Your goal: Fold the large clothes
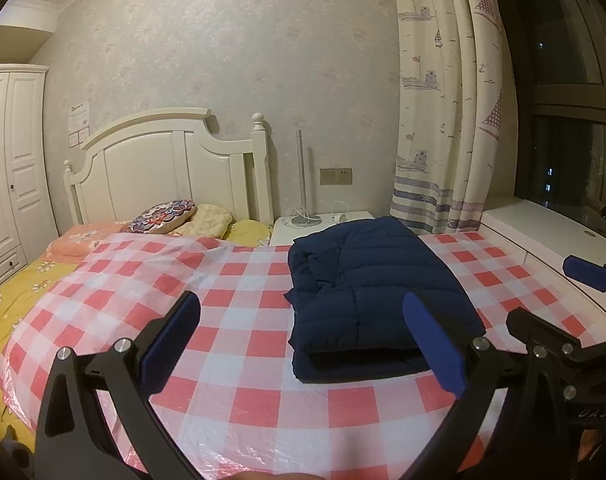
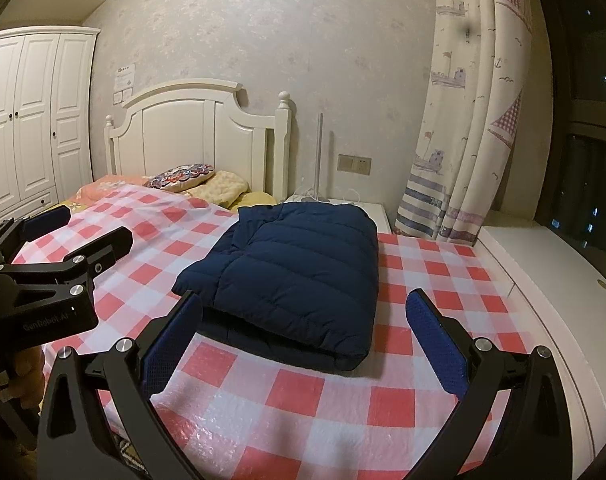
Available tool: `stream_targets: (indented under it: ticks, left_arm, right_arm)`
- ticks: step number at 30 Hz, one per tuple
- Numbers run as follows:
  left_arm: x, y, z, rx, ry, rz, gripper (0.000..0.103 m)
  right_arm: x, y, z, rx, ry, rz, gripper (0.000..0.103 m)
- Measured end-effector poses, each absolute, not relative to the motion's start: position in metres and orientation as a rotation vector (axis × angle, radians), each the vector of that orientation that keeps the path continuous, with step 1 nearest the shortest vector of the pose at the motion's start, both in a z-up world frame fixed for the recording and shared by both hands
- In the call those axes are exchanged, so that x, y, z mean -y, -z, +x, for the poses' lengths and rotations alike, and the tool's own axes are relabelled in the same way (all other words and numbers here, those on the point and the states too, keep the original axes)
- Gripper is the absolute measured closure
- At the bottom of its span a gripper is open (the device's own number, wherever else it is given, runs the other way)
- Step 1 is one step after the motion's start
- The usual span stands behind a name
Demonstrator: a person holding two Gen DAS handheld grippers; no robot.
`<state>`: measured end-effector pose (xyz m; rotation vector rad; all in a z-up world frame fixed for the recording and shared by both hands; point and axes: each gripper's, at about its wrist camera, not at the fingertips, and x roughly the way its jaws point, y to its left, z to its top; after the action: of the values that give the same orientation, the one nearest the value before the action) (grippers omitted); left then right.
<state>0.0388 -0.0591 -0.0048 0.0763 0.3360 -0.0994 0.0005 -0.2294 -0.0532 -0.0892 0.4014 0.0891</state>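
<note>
Sitting folded on the checked sheet (image 1: pixel 239 356), the jacket (image 1: pixel 371 292) lies just ahead of both grippers; left gripper (image 1: pixel 303 340) and right gripper (image 2: pixel 303 340) spread wide, holding nothing.

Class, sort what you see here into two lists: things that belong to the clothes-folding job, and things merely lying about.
Belongs to the job:
navy puffer jacket, already folded
checked cloth under it
left gripper, open
right gripper, open

Lying about:
patterned cushion
yellow pillow
bedside table
curtain
wardrobe
</note>
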Motion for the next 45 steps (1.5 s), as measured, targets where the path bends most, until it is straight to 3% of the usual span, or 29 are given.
stream_targets:
  ticks: [38,45]
  left_arm:
    - [0.067,0.010,0.040,-0.344,0.150,0.078,0.002]
    - [0.024,0.019,0.123,-0.518,0.197,0.028,0.002]
  right_arm:
    - [0.222,0.070,0.004,-0.437,-0.114,-0.069,0.005]
    - [0.252,0.090,0.037,-0.522,-0.061,-0.115,0.005]
